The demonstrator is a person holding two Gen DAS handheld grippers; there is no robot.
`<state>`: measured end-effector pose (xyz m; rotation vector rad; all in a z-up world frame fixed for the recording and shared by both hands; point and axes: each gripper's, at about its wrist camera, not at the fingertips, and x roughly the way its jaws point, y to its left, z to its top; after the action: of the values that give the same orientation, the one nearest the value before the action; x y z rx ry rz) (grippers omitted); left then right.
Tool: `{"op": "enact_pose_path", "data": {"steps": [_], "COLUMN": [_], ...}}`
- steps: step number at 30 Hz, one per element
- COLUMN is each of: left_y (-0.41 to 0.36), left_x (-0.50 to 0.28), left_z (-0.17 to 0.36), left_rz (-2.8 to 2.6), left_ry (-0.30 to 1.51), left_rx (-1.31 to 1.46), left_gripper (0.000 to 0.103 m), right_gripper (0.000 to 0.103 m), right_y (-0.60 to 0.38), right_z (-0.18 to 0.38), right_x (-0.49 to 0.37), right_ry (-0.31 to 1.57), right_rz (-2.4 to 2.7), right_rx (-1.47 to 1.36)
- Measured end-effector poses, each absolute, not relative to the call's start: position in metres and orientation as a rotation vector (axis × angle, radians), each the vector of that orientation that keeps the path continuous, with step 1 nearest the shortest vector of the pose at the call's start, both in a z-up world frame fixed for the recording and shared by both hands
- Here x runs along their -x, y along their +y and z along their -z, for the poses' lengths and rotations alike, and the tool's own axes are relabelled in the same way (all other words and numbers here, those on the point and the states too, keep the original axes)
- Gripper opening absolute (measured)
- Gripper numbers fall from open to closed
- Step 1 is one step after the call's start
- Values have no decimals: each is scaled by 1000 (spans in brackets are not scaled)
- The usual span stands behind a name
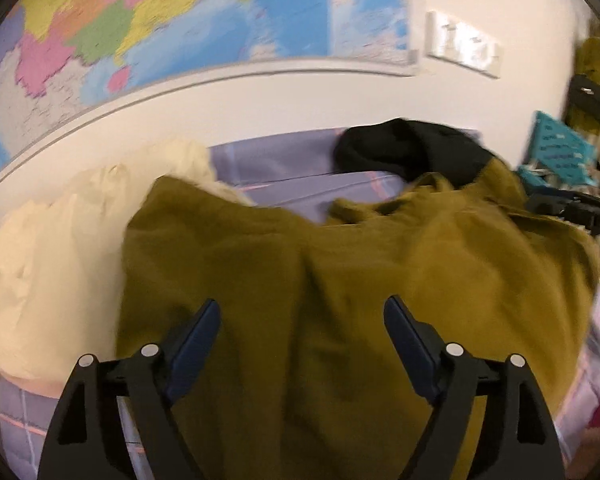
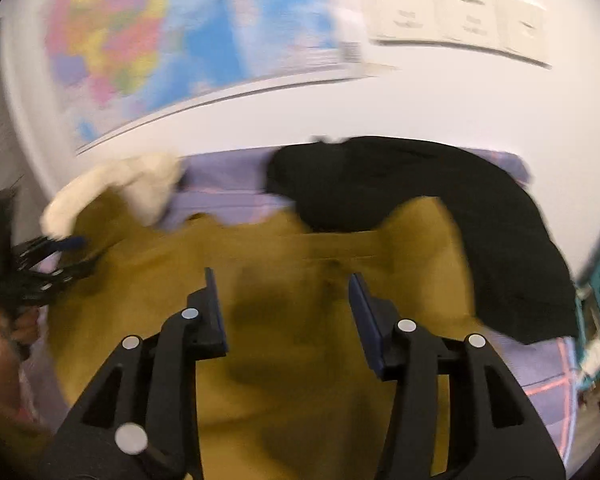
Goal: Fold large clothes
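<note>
While both grippers hover with fingers spread and empty, the left gripper (image 1: pixel 302 320) and right gripper (image 2: pixel 282 292) face the olive garment (image 1: pixel 360 272) spread crosswise just below them.

Even indoor light, soft shadows, strong fisheye bending at dark rims, motion blur heaviest in the right view.
</note>
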<state>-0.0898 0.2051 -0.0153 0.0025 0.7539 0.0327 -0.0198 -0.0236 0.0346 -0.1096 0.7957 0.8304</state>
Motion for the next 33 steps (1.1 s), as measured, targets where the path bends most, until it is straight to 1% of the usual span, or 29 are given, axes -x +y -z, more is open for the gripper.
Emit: {"op": "enact_pose_path", "data": {"steps": [1, 3, 4, 5, 7, 10, 12, 13, 14, 16, 19, 22, 24, 27, 29, 33], "left_y": [200, 190, 188, 187, 189, 192, 192, 193, 194, 195, 191, 180, 169, 155, 151, 149], "left_x": [92, 90, 86, 80, 64, 52, 53, 57, 62, 71, 92, 112, 121, 118, 112, 109], "left_z": [15, 21, 26, 32, 46, 54, 52, 50, 47, 42, 32, 25, 25, 42, 57, 59], "left_rz": [-17, 4, 3, -4, -52, -98, -98, -96, -91, -80, -43, 17, 50, 75, 45, 23], "left_ry": [748, 760, 779, 817, 869, 882, 878, 872, 863, 851, 809, 766, 748, 794, 825, 829], "left_rx": [-15, -47, -52, -47, -54, -59, -60, -54, -49, -38, -25, -9, -19, -20, -15, -18], "left_gripper": [82, 83, 83, 83, 83, 84, 84, 84, 84, 84, 84, 85, 86, 86, 86, 86], "right_gripper": [46, 39, 31, 25, 20, 17, 22, 29, 34, 36, 41, 41, 41, 40, 38, 39], "right_y": [-15, 2, 11, 22, 33, 39, 34, 28, 22, 11, -4, -15, -12, -3, 0, -1], "right_z": [-32, -17, -9, 3, 15, 23, 19, 15, 9, -1, -17, -26, -22, 0, 16, 18], "right_x": [26, 33, 33, 29, 22, 11, 12, 15, 19, 29, 50, 74, 90, 92, 89, 92], "right_ry": [806, 850, 866, 891, 904, 930, 927, 919, 902, 878, 842, 828, 830, 884, 913, 915], "right_rz": [-867, -915, -911, -899, -866, -842, -842, -836, -833, -847, -905, -985, -1015, -987, -968, -961], "right_rx": [130, 178, 205, 227, 241, 199, 173, 164, 157, 148, 105, 78, 105, 125, 112, 100]}}
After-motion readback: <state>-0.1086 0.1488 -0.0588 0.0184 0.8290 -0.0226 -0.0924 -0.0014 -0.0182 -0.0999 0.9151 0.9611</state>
